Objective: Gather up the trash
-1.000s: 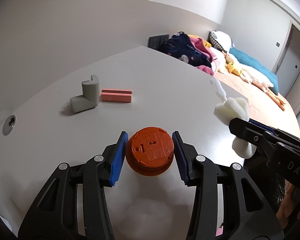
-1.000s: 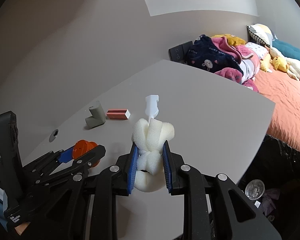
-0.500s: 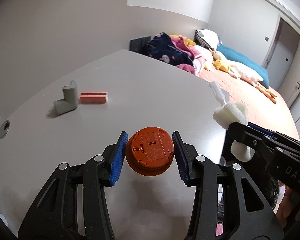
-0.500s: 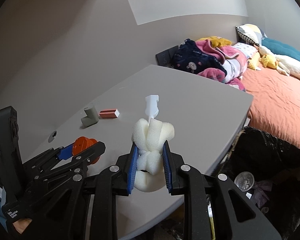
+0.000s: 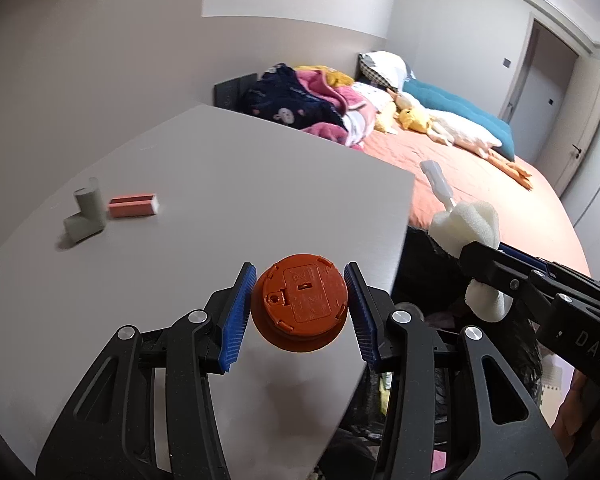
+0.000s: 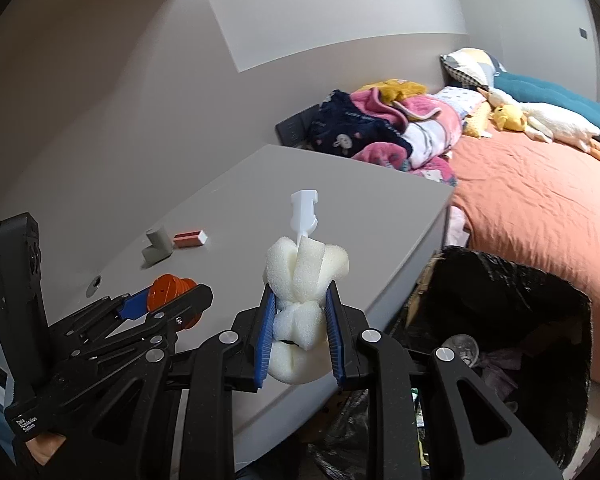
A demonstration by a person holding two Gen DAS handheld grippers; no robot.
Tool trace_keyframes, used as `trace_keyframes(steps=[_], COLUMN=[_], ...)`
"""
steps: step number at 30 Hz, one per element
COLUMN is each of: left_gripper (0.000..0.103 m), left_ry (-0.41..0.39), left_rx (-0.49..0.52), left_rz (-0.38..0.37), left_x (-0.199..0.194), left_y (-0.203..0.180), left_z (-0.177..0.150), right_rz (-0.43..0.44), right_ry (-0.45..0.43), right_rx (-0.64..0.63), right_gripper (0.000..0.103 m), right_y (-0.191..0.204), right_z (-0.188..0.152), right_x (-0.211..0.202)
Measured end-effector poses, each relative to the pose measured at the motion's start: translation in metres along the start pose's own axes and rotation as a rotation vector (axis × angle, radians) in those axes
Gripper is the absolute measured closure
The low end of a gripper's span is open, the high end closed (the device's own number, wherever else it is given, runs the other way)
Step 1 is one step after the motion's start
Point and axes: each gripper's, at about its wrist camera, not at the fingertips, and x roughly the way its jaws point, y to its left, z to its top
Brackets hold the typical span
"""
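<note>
Both claws are loaded and over the near edge of the surface, so the step in hand looks like the carry to the bin. The bin [image 6: 512, 320], lined with a black bag and already holding some litter, sits at the lower right of the right wrist view, below the corner of the surface and beside the bed [image 6: 540, 200]. The next move calls for bringing each claw over that opening before parting its jaws, since a drop made too soon would land on the surface or the floor.

The left claw [image 5: 300, 312] is partly closed, its blue pads pressed on either side of an orange cap [image 5: 300, 306] at the lower centre of its view. The right claw [image 6: 300, 332] is closed narrower, squeezing a white foam sponge [image 6: 304, 276] whose white plastic stem [image 6: 304, 210] points up the frame.

The grey surface [image 5: 220, 184] fills the left of both views. At the left of the left wrist view, a grey elbow piece [image 5: 86, 214] and a pink block [image 5: 132, 206] lie just beside each other, not yet collected. Crumpled blankets, pillows and soft toys cover the far end of the bed; a door stands at the upper right.
</note>
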Motion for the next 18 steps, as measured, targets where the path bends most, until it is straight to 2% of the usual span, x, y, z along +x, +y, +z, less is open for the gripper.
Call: trace_keyframes(steps=[18], left_gripper=[0.058], left_ry=[0.014], left_rx=[0.102], left_rz=[-0.087], left_x=[0.008], left_y=[-0.063], left_z=[0.005], right_rz=[-0.096], right_ry=[-0.053], right_rx=[0.092], right_gripper=[0.078], right_y=[-0.063], right_z=[-0.009], right_x=[-0.039])
